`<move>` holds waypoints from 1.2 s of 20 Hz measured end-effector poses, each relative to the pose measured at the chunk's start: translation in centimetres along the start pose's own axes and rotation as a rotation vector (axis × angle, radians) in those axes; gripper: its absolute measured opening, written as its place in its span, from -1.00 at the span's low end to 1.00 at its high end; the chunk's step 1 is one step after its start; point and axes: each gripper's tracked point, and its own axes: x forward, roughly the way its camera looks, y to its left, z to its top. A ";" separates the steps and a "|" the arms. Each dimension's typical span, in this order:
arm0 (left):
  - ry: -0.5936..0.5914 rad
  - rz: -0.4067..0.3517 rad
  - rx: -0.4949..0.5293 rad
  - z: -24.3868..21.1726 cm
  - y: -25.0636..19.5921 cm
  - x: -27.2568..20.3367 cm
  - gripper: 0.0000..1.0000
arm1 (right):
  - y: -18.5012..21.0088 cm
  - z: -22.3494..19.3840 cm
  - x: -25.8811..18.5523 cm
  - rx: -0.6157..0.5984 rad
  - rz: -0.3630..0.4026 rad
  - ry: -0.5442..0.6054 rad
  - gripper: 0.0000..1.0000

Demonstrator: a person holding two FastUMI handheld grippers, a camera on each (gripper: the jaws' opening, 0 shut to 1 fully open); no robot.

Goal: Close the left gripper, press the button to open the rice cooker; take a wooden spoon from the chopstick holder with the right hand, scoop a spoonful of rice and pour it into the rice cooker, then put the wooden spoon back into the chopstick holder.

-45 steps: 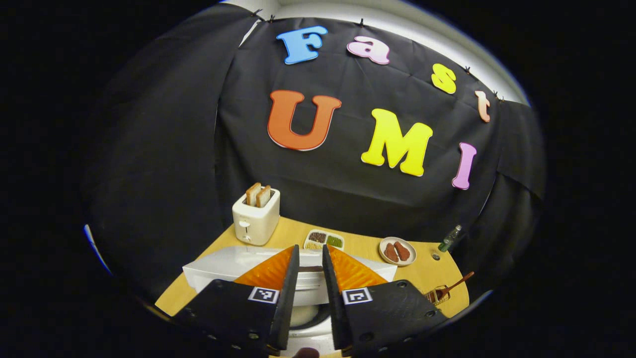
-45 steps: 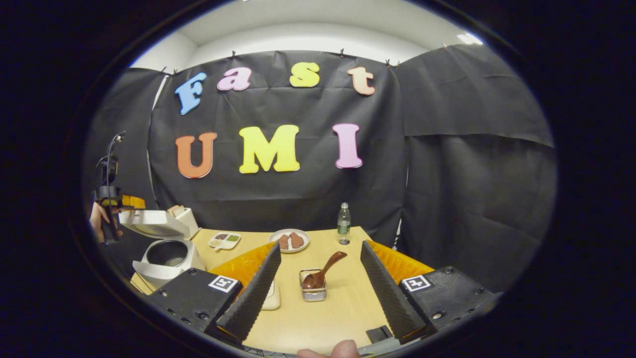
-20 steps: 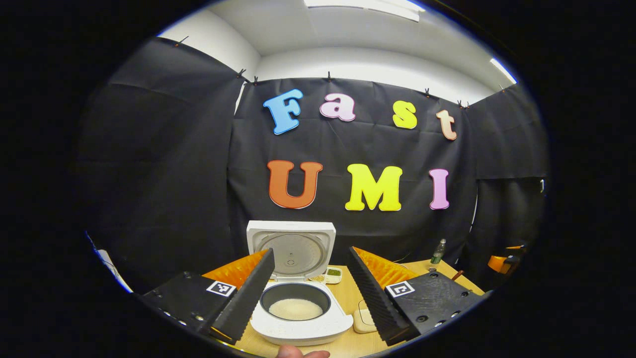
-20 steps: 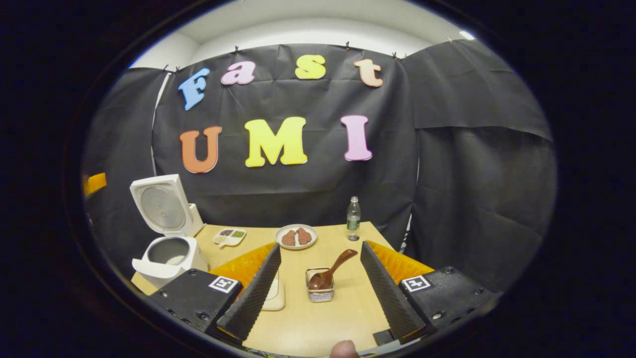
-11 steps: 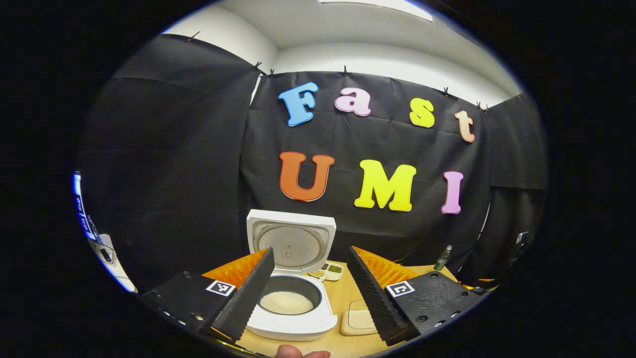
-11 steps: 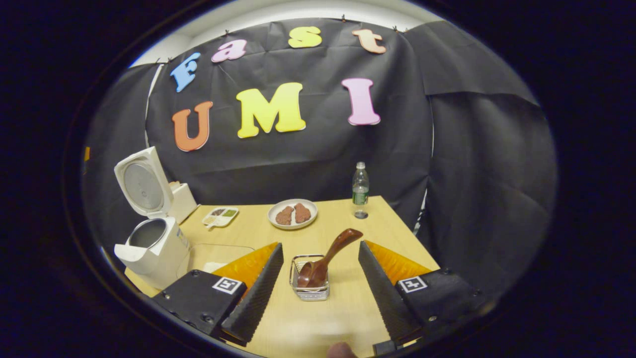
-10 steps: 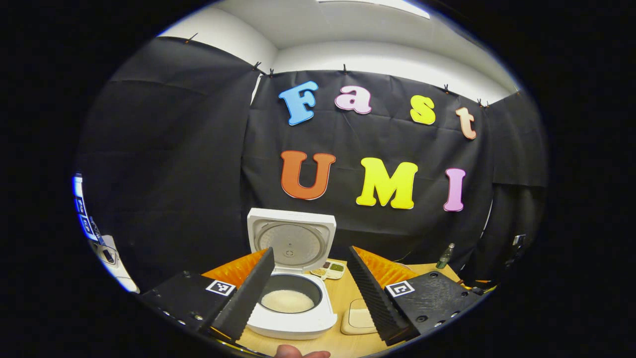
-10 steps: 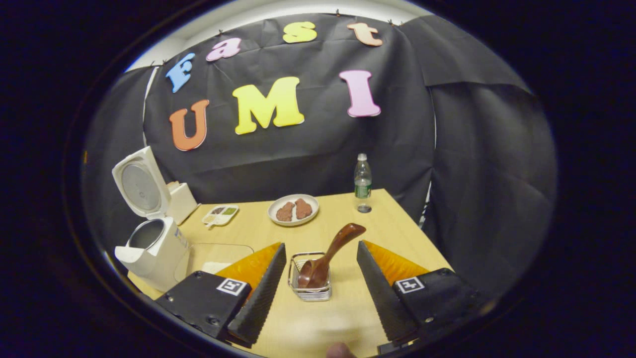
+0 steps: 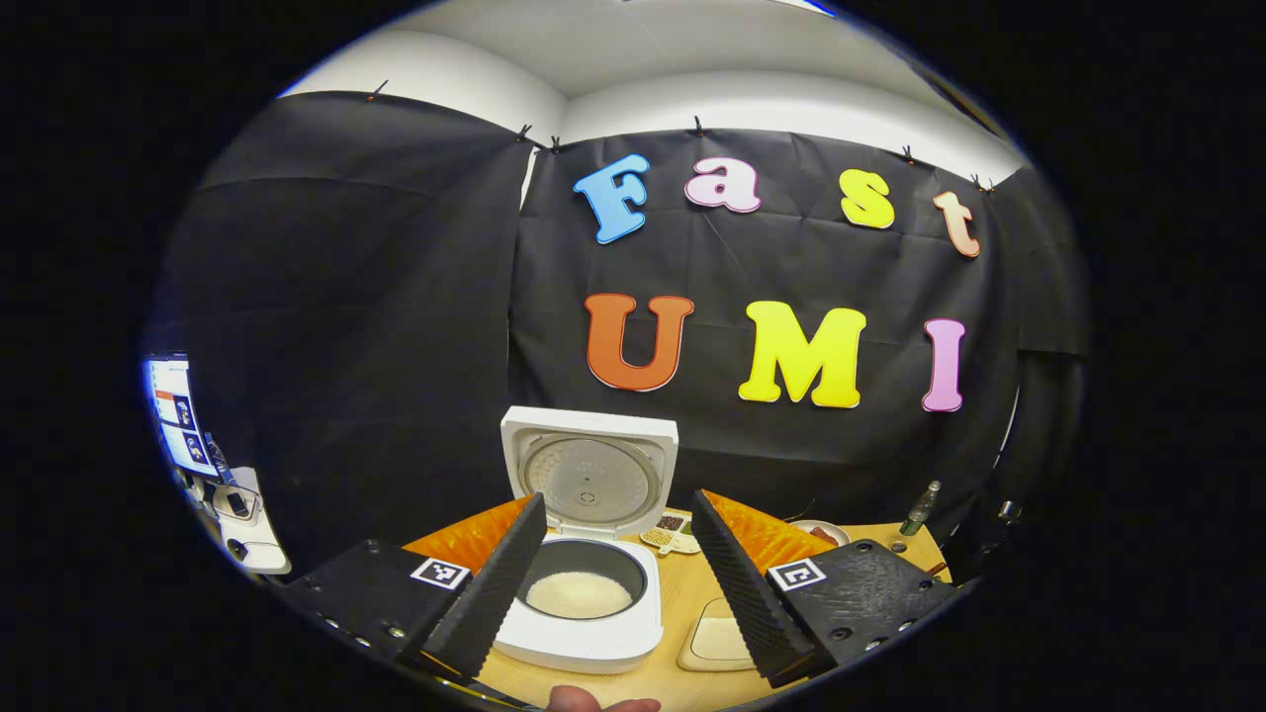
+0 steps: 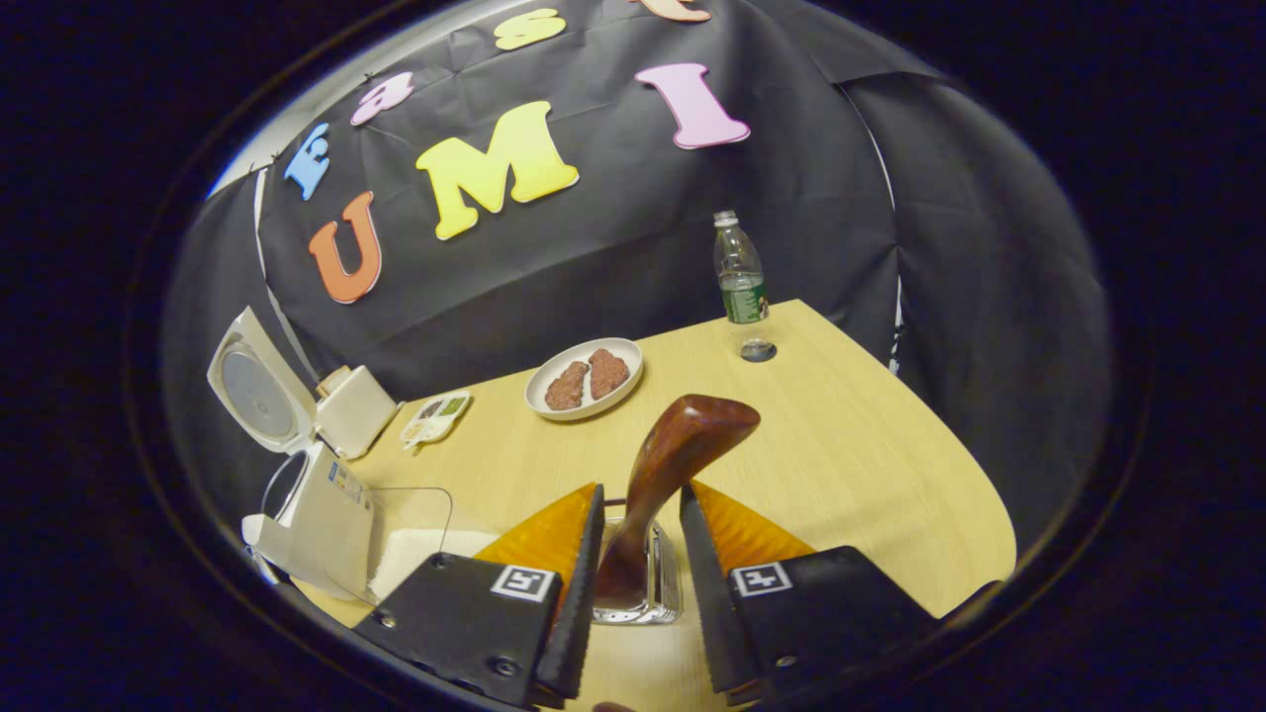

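Right tool (image 10: 638, 554) straddles the wooden spoon (image 10: 665, 475) standing in the chopstick holder (image 10: 643, 593) at six o'clock, fingers nearly together around its handle; whether they pinch it, I cannot tell. Left tool (image 9: 618, 569) hangs spread before the rice cooker (image 9: 584, 593), lid already up. Scooping, pouring and returning remain.

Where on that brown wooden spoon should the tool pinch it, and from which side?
Probably mid-handle. The brown wooden spoon stands bowl-down in the small wire chopstick holder, its handle leaning up and away. The right tool comes from above and in front, a finger on each side of the handle, above the holder's rim.
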 end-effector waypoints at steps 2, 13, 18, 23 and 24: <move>0.013 0.010 -0.004 -0.2 0.1 0.2 0.89 | 0.3 0.3 0.7 0.032 0.014 0.003 -0.24; 0.041 -0.014 -0.035 -1.4 3.9 1.7 0.89 | 3.2 4.8 -3.7 -0.055 -0.046 -0.069 -0.79; 0.045 -0.102 -0.007 -1.9 6.0 3.4 0.89 | 9.3 8.4 -7.5 -0.132 -0.074 -0.159 -0.79; 0.040 -0.198 -0.007 -2.4 7.6 5.2 0.89 | 17.8 7.9 -9.2 -0.218 -0.032 -0.187 -0.79; 0.040 -0.206 -0.005 -2.6 8.2 5.4 0.89 | 19.4 7.2 -9.0 -0.235 -0.021 -0.184 -0.78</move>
